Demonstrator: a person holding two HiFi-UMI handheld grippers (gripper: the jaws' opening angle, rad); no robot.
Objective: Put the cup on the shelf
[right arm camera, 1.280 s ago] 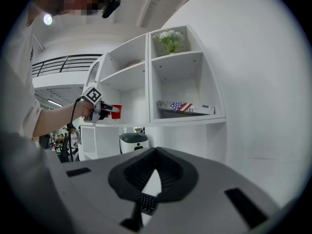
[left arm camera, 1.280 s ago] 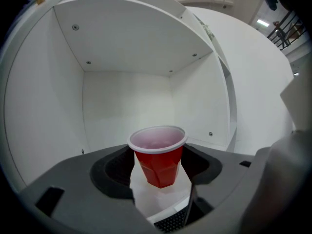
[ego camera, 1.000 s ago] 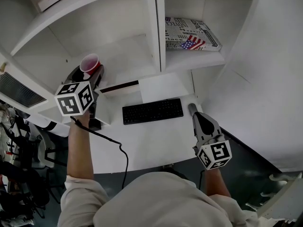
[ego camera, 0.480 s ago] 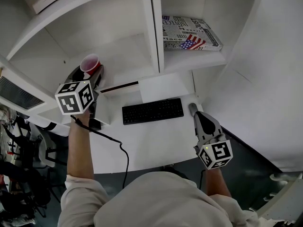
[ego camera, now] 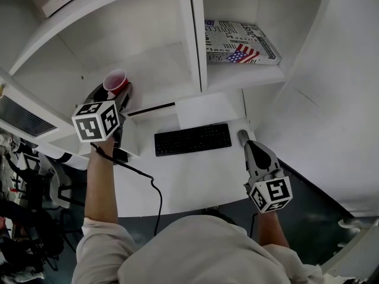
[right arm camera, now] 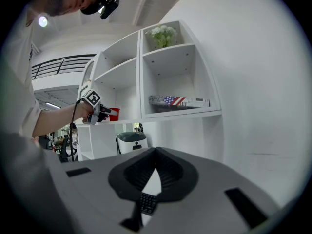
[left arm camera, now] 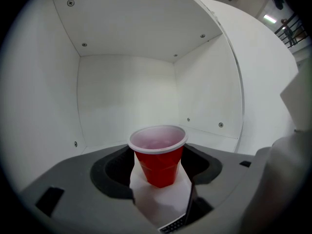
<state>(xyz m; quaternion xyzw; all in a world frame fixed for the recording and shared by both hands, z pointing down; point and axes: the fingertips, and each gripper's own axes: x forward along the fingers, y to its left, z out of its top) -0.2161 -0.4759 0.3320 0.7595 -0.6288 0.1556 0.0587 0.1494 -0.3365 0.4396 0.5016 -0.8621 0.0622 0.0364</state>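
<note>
A red plastic cup (ego camera: 115, 81) with a white rim is upright between the jaws of my left gripper (ego camera: 121, 94), which is shut on it at the front edge of the lower left shelf compartment (ego camera: 157, 67). In the left gripper view the cup (left arm camera: 158, 157) hangs between the dark pads (left arm camera: 197, 165), with the empty white compartment (left arm camera: 126, 101) straight ahead. My right gripper (ego camera: 242, 136) hovers low over the desk's right end, shut and holding nothing. From the right gripper view the cup (right arm camera: 113, 113) shows far off at the left.
A black keyboard (ego camera: 192, 139) lies on the white desk (ego camera: 195, 179) under the shelves. A flat printed box with a flag (ego camera: 240, 43) lies in the right compartment. A black cable (ego camera: 148, 179) trails from the left gripper. Flowers (right arm camera: 163, 32) stand on an upper shelf.
</note>
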